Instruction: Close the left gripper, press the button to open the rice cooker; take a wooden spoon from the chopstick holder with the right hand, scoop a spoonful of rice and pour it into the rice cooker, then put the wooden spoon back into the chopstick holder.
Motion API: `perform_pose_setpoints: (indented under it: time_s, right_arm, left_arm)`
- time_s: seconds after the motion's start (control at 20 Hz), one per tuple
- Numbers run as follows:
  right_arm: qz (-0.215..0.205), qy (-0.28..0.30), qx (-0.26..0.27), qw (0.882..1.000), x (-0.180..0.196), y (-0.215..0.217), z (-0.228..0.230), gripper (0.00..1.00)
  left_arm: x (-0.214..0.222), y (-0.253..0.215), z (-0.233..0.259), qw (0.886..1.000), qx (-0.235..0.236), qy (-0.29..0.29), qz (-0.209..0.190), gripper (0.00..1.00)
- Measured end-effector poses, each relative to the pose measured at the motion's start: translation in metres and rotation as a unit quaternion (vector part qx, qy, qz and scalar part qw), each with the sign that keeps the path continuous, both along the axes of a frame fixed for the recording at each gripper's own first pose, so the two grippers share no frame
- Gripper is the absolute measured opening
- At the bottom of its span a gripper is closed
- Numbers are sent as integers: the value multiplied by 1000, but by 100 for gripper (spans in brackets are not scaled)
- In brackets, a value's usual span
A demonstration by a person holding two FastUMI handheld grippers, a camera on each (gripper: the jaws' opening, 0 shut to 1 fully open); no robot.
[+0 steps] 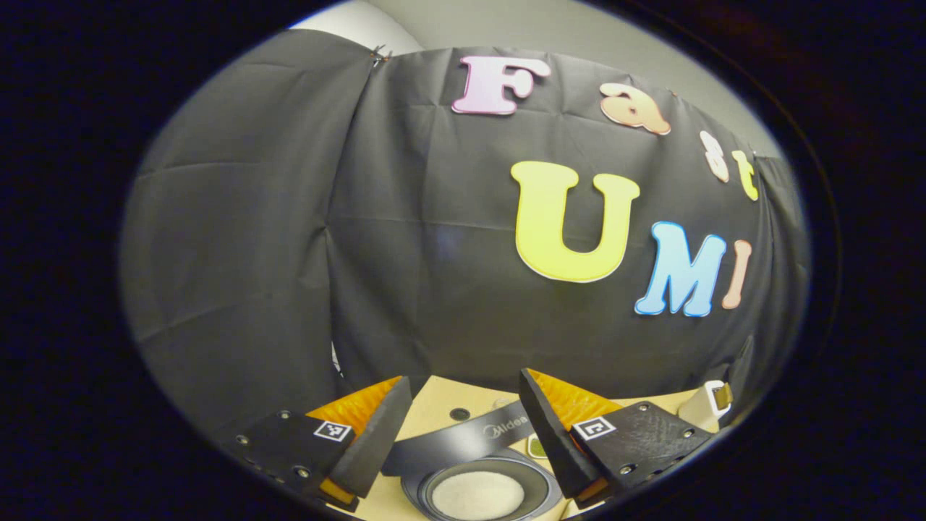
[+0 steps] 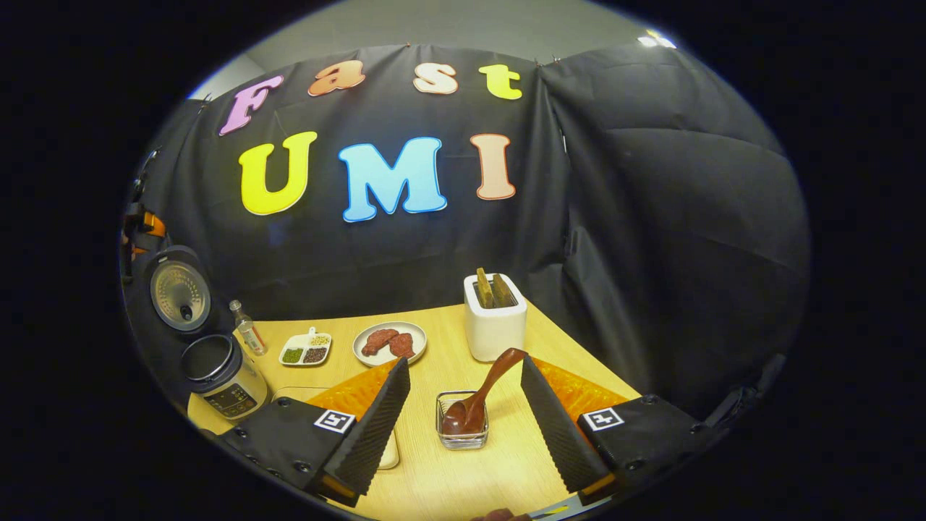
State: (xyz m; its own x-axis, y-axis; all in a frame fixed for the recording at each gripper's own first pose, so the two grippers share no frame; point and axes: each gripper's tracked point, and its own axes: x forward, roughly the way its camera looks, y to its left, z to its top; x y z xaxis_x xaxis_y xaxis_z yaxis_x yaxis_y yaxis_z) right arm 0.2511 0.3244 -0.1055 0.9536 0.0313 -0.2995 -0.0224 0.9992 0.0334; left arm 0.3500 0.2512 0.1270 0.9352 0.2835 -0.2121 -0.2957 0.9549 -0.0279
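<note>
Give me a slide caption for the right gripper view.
Open right gripper faces brown wooden spoon resting in small clear glass dish.

In the left gripper view, the rice cooker is running off the bottom edge, its pot only partly showing. In the right gripper view, the divided dish's contents are staying too small to identify, and the wooden spoon's bowl is hiding the glass container's contents.
</note>
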Motion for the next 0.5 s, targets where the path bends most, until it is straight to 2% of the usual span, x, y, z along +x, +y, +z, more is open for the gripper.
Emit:
perform_pose_setpoints:
  time_s: [0.25, 0.3, 0.35, 0.4, 0.5]
  right_arm:
    - [12, -15, -31, 999, 2, -6, 3, 98]
    - [13, -12, -30, 999, 1, -5, 2, 99]
    - [13, -7, -25, 1000, -1, -5, 0, 95]
    - [12, -2, -19, 1000, -2, -3, -2, 99]
    - [13, 6, -1, 1000, -4, 0, -4, 100]
  left_arm:
    - [19, 5, -32, 998, -42, 37, 2, 95]
    - [18, 6, -37, 998, -55, 42, 5, 95]
    - [20, 7, -39, 997, -67, 38, 8, 96]
    - [16, 3, -47, 996, -79, 45, 9, 97]
    - [14, -1, -54, 994, -98, 57, 7, 98]
